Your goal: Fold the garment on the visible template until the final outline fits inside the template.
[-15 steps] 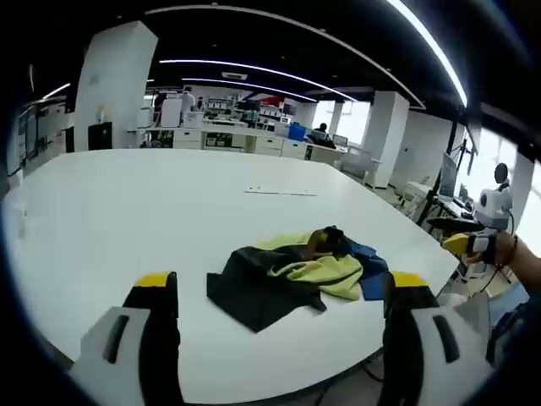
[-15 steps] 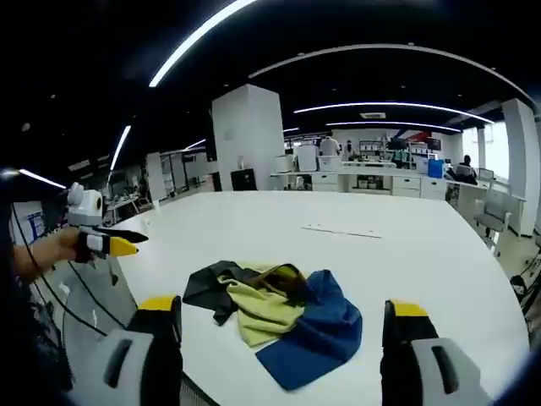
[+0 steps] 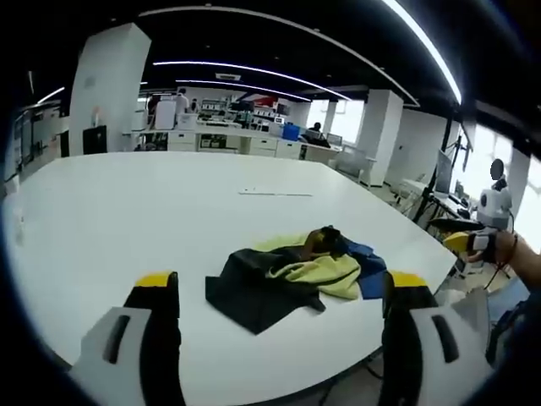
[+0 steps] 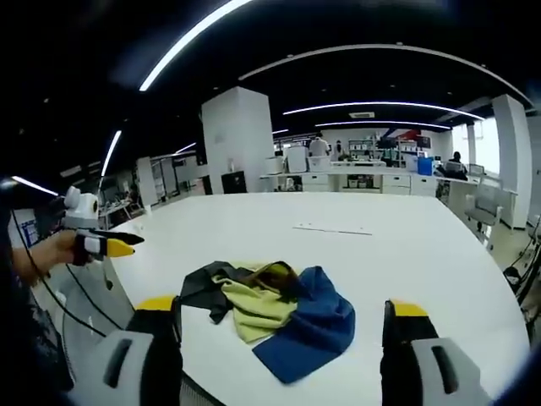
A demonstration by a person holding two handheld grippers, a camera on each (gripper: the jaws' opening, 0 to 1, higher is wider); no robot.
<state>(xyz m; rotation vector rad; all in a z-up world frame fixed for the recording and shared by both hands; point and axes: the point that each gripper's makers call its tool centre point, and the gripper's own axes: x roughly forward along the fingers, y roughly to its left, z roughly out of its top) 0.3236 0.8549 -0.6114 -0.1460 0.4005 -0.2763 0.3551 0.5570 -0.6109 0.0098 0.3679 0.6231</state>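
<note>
The garment [image 3: 292, 277] was seen to be soft, matt cloth, crumpled in black, yellow and blue panels. The table [image 3: 152, 211] was shown as a smooth white surface with a faint sheen. The gripper jaws were finished in matt black with yellow tips.

No text, label, brand or number is legible — all signage too small and blurred.

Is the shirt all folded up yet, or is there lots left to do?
Nothing looks folded yet. The garment lies crumpled in a heap on the white table, black, yellow and blue parts bunched together. Both the left gripper and the right gripper are open and hold nothing. Spreading it flat and every fold are left.
</note>
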